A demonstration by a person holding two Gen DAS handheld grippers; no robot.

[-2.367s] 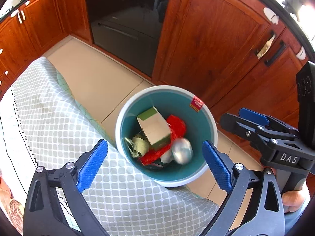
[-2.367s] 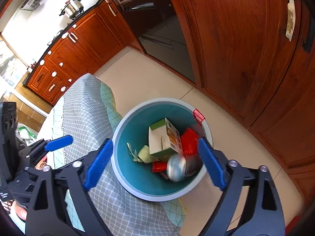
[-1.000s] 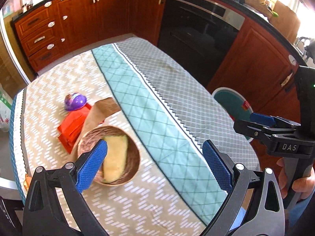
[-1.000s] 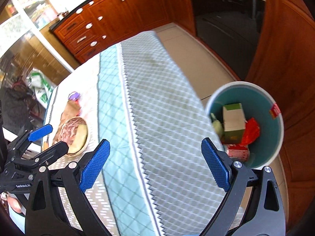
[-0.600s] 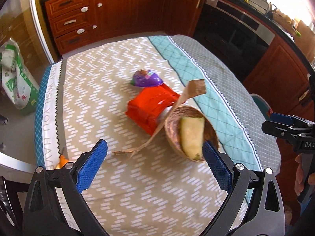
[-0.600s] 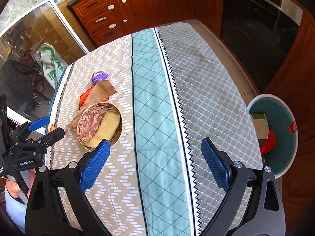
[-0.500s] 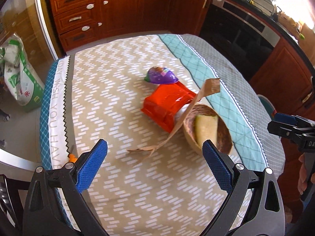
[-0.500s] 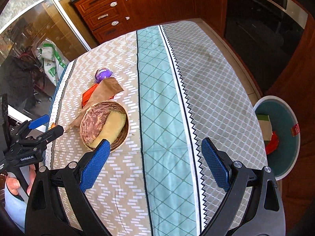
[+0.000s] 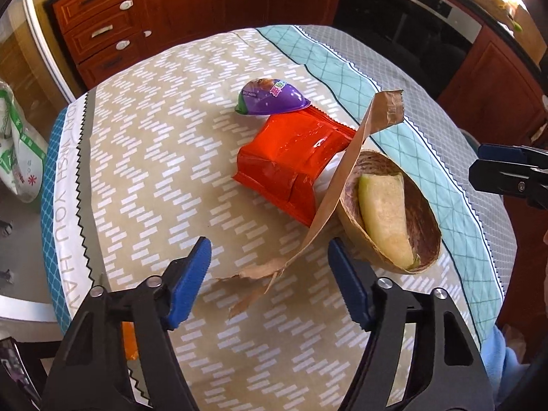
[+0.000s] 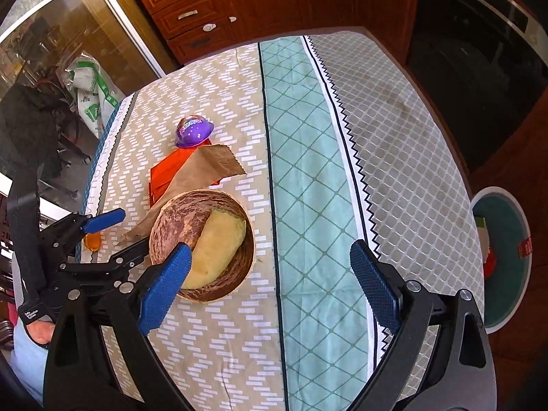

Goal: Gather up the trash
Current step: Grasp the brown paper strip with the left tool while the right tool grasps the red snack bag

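Observation:
A torn brown paper strip leans from the tablecloth up over a red wrapper. Behind them sits a purple dome-shaped candy shell. A wooden bowl holds a pale melon peel. My left gripper hangs low over the strip's ragged near end, jaws closing, pads not touching the paper. My right gripper stands open above the table, its left finger over the bowl's near rim.
The teal trash bin with earlier rubbish stands on the floor past the table's right edge. A small orange scrap lies at the table's near-left edge. A white and green bag sits on the floor. Wooden cabinets and an oven lie behind.
Both grippers have swung from the bin to the table. The left one has come down close to the paper strip and its jaws have narrowed. The right one now hovers by the bowl.

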